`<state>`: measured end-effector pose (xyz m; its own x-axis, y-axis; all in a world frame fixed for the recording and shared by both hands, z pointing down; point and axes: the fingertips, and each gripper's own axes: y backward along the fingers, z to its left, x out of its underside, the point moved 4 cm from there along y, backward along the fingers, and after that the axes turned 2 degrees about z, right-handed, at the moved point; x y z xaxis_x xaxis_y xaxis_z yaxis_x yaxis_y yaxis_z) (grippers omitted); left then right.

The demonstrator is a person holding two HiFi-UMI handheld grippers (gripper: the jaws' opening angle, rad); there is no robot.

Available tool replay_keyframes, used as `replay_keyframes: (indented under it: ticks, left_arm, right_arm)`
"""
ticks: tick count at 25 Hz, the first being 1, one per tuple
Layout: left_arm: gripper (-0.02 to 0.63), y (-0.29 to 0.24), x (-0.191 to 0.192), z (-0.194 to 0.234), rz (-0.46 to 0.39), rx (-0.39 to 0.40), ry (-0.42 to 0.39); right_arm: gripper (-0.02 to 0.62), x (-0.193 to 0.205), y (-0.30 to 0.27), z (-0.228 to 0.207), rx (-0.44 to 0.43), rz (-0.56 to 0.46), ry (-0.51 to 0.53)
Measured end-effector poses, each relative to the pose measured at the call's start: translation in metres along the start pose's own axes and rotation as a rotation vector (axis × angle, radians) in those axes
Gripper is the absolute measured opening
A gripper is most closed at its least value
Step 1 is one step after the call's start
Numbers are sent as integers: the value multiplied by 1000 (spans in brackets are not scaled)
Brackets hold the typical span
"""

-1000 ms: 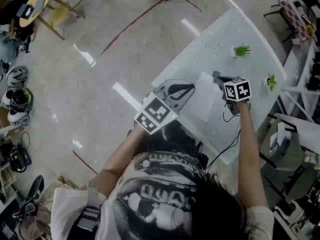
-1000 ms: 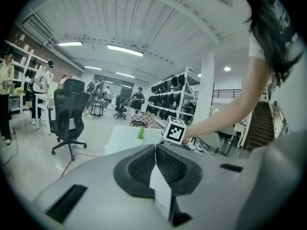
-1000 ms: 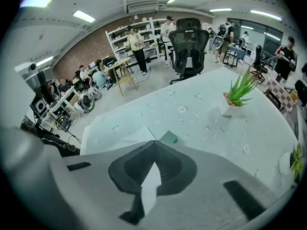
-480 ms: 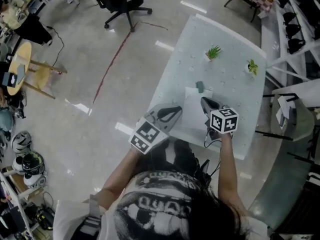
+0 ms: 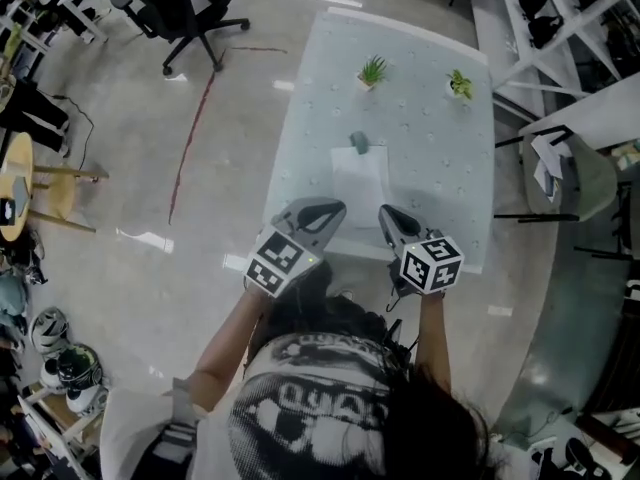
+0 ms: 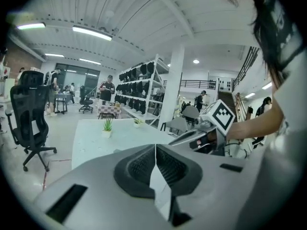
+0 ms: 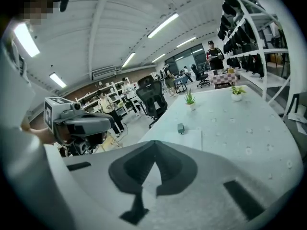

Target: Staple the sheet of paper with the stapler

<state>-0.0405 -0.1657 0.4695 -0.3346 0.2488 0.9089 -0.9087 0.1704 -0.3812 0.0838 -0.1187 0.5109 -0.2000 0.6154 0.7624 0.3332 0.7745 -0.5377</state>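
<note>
1. Jaws of the left gripper [image 5: 322, 211]: pressed together on nothing, poised at the near edge of the table [image 5: 450, 168].
2. Jaws of the right gripper [image 5: 388, 218]: likewise closed tight and empty, level with the left one over the same edge.
3. Sheet of paper [image 5: 360, 183]: flat on the table just beyond both grippers, roughly between their tips.
4. Stapler [image 5: 358, 142]: at the sheet's far left corner, seemingly touching it, though too small to be sure.
5. Potted plants [image 5: 372, 71]: two, apart from each other, near the table's far end.
</note>
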Motion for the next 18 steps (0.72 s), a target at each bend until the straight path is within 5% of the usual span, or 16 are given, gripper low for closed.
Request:
replay_keyframes:
  ticks: [18]
  left_arm:
    - [6,27,11,-147,-16,-68,-15]
  right_arm:
    - [-5,60,133,37,-35,-118,84]
